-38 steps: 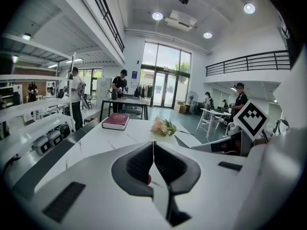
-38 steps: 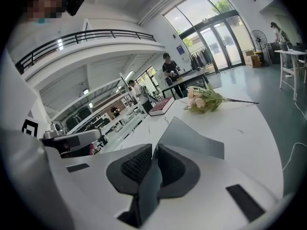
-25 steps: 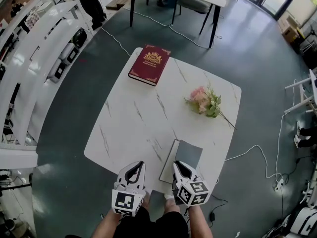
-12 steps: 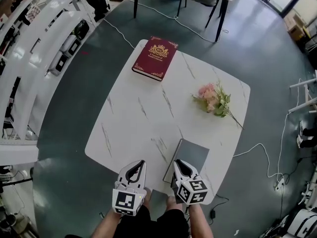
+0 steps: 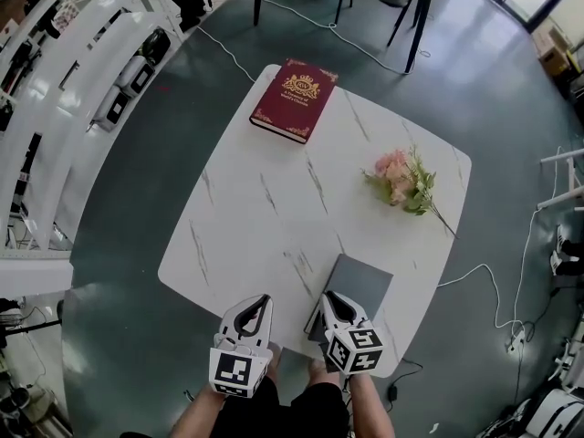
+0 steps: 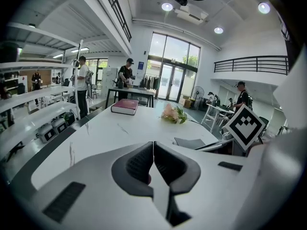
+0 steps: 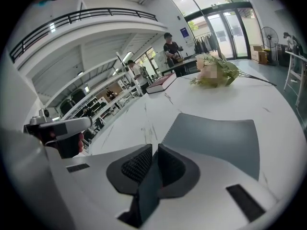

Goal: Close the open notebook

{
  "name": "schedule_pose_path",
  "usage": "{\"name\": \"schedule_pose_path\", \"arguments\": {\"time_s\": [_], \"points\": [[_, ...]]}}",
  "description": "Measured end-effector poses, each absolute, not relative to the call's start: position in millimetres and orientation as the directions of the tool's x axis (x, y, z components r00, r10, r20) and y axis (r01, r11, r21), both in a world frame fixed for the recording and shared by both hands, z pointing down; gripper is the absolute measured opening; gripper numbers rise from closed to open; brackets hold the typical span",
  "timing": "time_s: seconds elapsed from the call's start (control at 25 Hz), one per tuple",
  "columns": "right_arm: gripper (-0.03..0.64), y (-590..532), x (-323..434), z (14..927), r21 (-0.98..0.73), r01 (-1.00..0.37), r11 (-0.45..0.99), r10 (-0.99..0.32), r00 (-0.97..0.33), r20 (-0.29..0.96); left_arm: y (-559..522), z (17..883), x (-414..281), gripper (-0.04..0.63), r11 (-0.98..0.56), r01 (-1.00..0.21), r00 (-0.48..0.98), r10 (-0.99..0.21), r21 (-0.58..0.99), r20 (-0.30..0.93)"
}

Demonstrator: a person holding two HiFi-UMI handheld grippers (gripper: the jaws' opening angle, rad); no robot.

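Closing step looks done: the notebook (image 5: 351, 288) lies shut, cover up, at the table's (image 5: 255, 235) near edge by its right corner.
Of the 2, the left hand-held gripper (image 5: 261, 301) is pressed together; the right hand-held gripper (image 5: 329, 297) has just been closing to a slim gap (nothing between). Likely only pulling away remains.

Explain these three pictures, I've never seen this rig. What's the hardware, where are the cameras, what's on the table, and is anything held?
There is no robot arm: a person holds a two-jaw gripper in each hand. The head view looks down from a camera on the person's head. The other two views come from cameras riding on each gripper, looking along its jaws. On the white marble table lie a red book at the far end, pink flowers to the right, and a grey notebook nearest the person, its cover flat and apparently closed. The left gripper is shut and empty. The right gripper, just short of the notebook, has just been closing to a narrow gap, with nothing between its jaws.
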State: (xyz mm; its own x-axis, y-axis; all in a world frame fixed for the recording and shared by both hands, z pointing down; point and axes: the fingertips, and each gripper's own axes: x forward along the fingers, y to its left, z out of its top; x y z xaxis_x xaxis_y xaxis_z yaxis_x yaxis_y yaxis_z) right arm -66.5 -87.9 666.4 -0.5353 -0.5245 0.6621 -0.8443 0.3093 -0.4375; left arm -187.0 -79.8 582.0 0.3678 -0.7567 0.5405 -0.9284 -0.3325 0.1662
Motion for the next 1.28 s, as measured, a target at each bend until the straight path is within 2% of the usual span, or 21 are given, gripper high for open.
{"name": "schedule_pose_path", "arguments": {"time_s": [0.08,0.12,0.2,0.28,0.84,1.28], "points": [[0.048,-87,-71,667,-0.433,-0.837,0.334,-0.521,-0.547,0.655,-80,583,-188,0.025,-0.331,-0.929,0.366,-0.758,0.165,0.540],[0.071,-87,-73,666,-0.438,-0.831,0.345,-0.518,-0.557,0.649,-80,583,-189,0.025,-0.331,-0.929,0.366,-0.758,0.164,0.540],[0.169,-87,-77,665,-0.453,-0.817,0.357,-0.513,-0.576,0.636,-81,582,-189,0.025,-0.332,-0.929,0.365,-0.759,0.163,0.539],[0.208,-89,-79,664,-0.454,-0.814,0.362,-0.515,-0.580,0.630,-81,582,-189,0.025,-0.330,-0.930,0.364,-0.761,0.163,0.536],[0.201,-90,-76,645,-0.427,-0.824,0.373,-0.538,-0.567,0.624,-81,566,-187,0.025,-0.344,-0.926,0.373,-0.772,0.155,0.515],[0.198,-92,-48,587,-0.373,-0.851,0.369,-0.631,-0.524,0.572,-82,516,-165,0.025,-0.407,-0.905,0.419,-0.792,0.127,0.444]]}}
